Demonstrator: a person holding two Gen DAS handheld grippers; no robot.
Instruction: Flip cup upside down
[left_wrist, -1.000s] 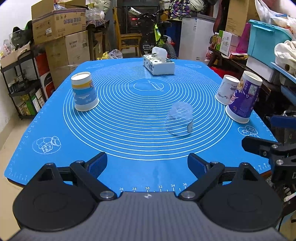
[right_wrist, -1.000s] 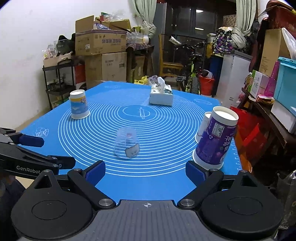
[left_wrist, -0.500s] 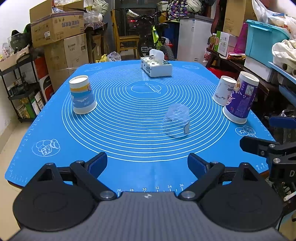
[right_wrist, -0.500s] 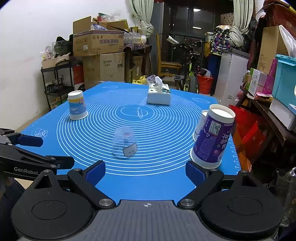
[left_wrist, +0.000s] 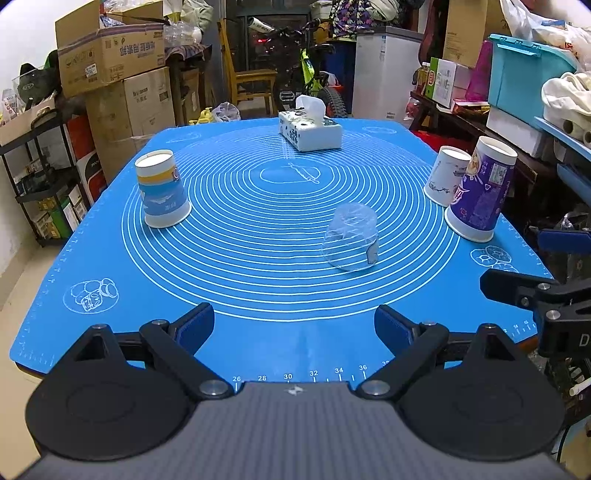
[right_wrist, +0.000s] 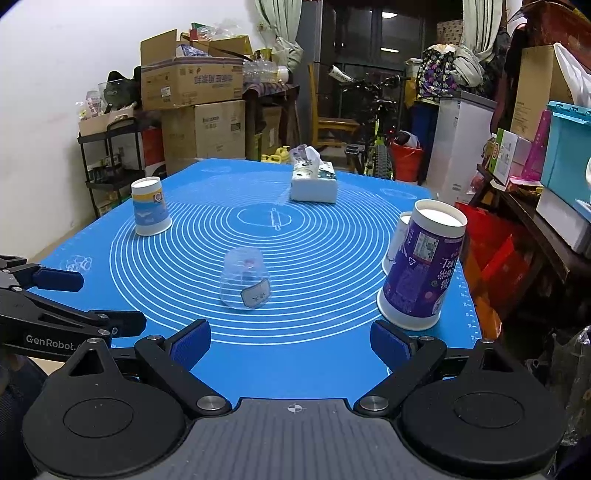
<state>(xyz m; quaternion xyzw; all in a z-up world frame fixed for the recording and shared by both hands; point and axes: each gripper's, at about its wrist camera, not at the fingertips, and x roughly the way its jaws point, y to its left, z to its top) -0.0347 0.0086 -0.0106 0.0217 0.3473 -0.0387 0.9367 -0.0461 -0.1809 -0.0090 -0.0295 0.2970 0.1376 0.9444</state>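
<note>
A clear plastic cup (left_wrist: 351, 238) stands mouth down on the blue mat (left_wrist: 258, 295), right of centre; it also shows in the right wrist view (right_wrist: 245, 278). A blue-and-white paper cup (left_wrist: 161, 189) stands mouth down at the left (right_wrist: 149, 211). A purple cup (left_wrist: 480, 194) and a small white cup (left_wrist: 445, 176) stand mouth down at the right edge (right_wrist: 423, 266). My left gripper (left_wrist: 293, 325) is open and empty over the near edge. My right gripper (right_wrist: 290, 339) is open and empty, beside the purple cup.
A tissue box (left_wrist: 309, 130) sits at the far middle of the mat. Cardboard boxes (left_wrist: 110, 48), a shelf rack, a bicycle and a white cabinet (left_wrist: 384, 74) surround the table. Shelves with bins stand close on the right.
Both grippers have pulled back slightly and tilted; the cups appear a little farther away. No cup has moved on the mat. Both grippers stay open.
</note>
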